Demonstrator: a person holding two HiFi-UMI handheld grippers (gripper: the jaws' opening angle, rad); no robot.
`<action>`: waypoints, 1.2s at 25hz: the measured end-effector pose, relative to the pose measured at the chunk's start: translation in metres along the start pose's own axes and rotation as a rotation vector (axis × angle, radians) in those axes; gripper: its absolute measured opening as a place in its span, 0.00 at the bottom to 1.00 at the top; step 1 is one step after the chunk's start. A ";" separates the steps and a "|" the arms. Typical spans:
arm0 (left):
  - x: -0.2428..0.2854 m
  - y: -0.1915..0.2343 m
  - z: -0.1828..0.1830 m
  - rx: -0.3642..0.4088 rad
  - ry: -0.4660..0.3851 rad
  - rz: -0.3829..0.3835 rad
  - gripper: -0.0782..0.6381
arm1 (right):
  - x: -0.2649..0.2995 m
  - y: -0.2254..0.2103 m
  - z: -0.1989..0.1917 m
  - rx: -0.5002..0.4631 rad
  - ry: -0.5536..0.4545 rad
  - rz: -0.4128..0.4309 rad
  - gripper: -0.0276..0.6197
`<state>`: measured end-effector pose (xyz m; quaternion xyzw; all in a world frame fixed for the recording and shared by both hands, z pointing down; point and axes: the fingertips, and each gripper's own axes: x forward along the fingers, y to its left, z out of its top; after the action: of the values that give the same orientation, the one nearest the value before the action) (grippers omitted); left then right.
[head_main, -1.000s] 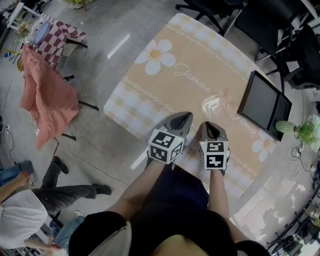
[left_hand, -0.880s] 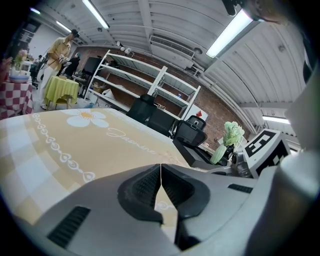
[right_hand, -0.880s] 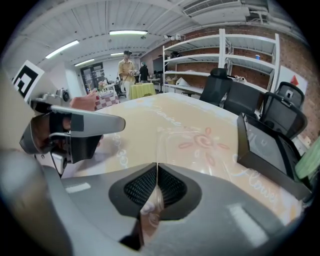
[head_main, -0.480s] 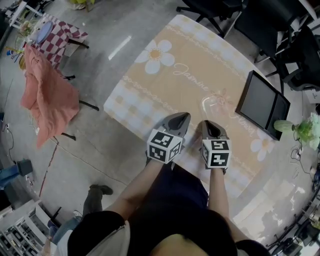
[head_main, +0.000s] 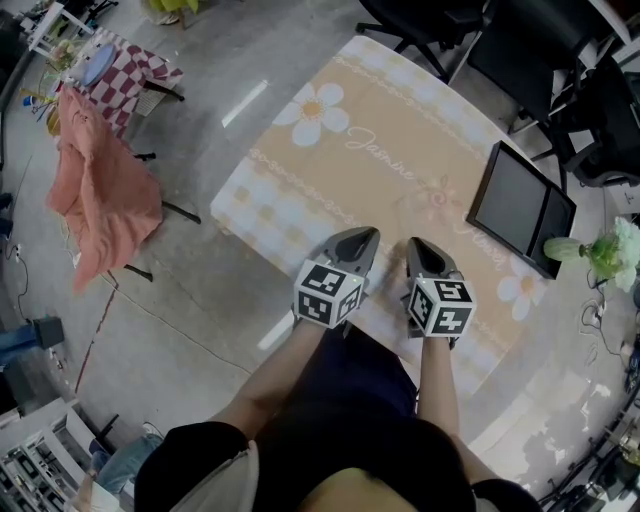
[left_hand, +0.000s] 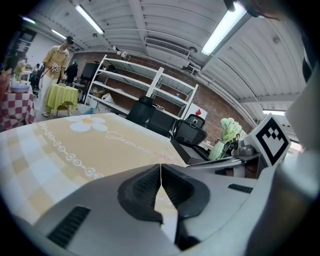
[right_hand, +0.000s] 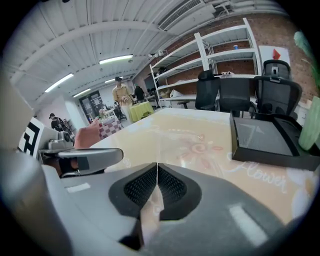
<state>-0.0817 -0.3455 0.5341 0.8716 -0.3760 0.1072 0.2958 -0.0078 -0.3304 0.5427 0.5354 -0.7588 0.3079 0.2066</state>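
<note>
The worktop (head_main: 300, 190) fills the middle of my head view, covered in a beige cloth with white daisies and script lettering. On its far right side lies a flat black panel (head_main: 520, 208), with a green plant (head_main: 610, 250) just beyond it at the right edge. Both tools hang over the near edge of the worktop, side by side and close together but not touching. The left tool (head_main: 365, 238) has its jaws pressed fully together, and in its own view (left_hand: 160, 172) I see nothing between the pads, so I take it to be empty. The right tool (head_main: 417, 247) is closed too, but it is pinched on a thin clear film (right_hand: 149, 217). The film shows edge-on as a fine line rising from the seam of the jaws and as a pale, glossy strip below them. I cannot tell whether it is a sheet or a bag. In the head view it shows only as a faint sheen over the cloth just beyond the right tool, well short of the black panel. My judgement is that so slippery and light a piece needs a steady, unbroken pinch, with slow wrist motion so that it does not flutter or slide out. I would hold the left tool a little aside from it to avoid snagging the loose part.
</note>
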 end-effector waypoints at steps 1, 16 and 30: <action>-0.001 -0.002 0.000 0.003 -0.002 0.001 0.13 | -0.003 0.000 0.002 0.005 -0.011 0.004 0.06; -0.006 -0.049 0.023 0.077 -0.073 -0.017 0.13 | -0.056 -0.015 0.041 0.078 -0.225 0.034 0.06; -0.006 -0.099 0.077 0.174 -0.190 -0.094 0.13 | -0.124 -0.036 0.095 0.053 -0.500 -0.034 0.06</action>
<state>-0.0171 -0.3342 0.4263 0.9168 -0.3503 0.0421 0.1870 0.0704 -0.3194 0.4030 0.6128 -0.7689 0.1824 0.0036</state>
